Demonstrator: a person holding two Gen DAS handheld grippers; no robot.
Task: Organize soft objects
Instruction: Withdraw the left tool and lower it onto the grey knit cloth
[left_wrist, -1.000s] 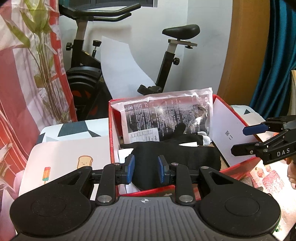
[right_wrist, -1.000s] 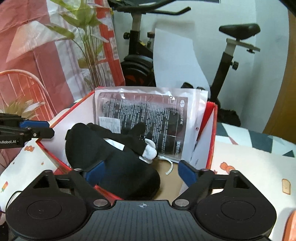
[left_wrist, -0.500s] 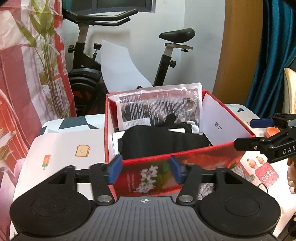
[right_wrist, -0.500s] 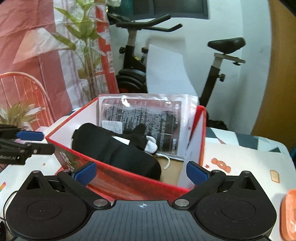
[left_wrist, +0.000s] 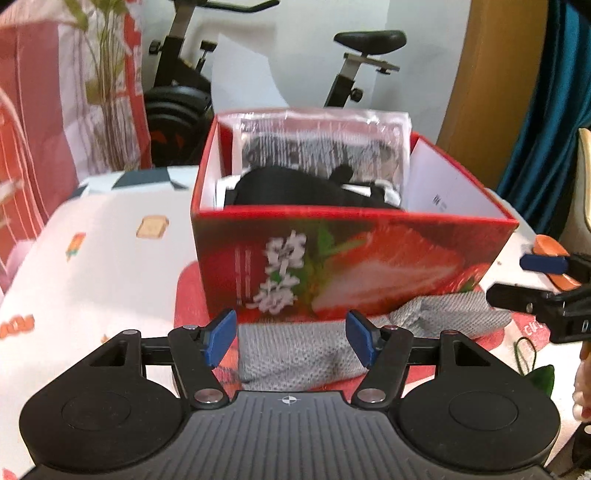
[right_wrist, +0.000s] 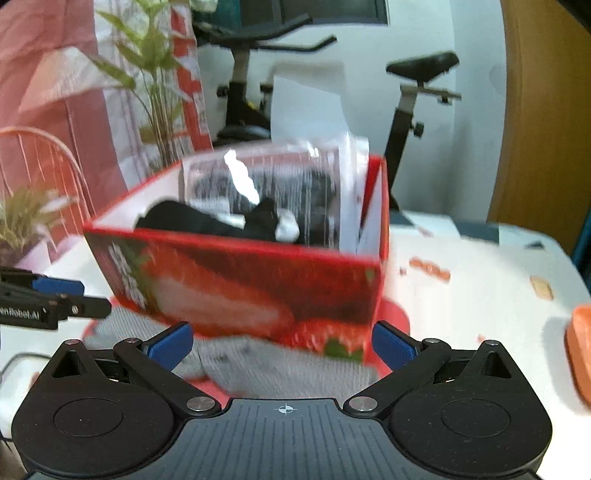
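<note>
We are holding the left tool (left_wrist: 291, 339) with its jaws parted and nothing between them; they have just been opening. Just beyond its blue pads (left_wrist: 220, 336) a grey knit cloth (left_wrist: 317, 350) is lying on the counter (left_wrist: 103, 266), partly on a red mat (left_wrist: 188, 291) and running up against the foot of the red box (left_wrist: 347, 258). We are holding the right tool (right_wrist: 282, 341) with its jaws spread wide, also empty, and they too have just been opening. In its view the same cloth (right_wrist: 280, 369) is lying below the jaws, in front of the box (right_wrist: 258, 284). The box is standing upright on the counter, its strawberry-printed wall facing us. Inside it a black soft bundle (left_wrist: 306, 188) is resting low, with a clear plastic packet (left_wrist: 321, 147) leaning against the back wall and a white sheet (left_wrist: 443, 184) against the right wall. An exercise bike (left_wrist: 354, 62) is standing behind the counter. Both views are blurring.
</note>
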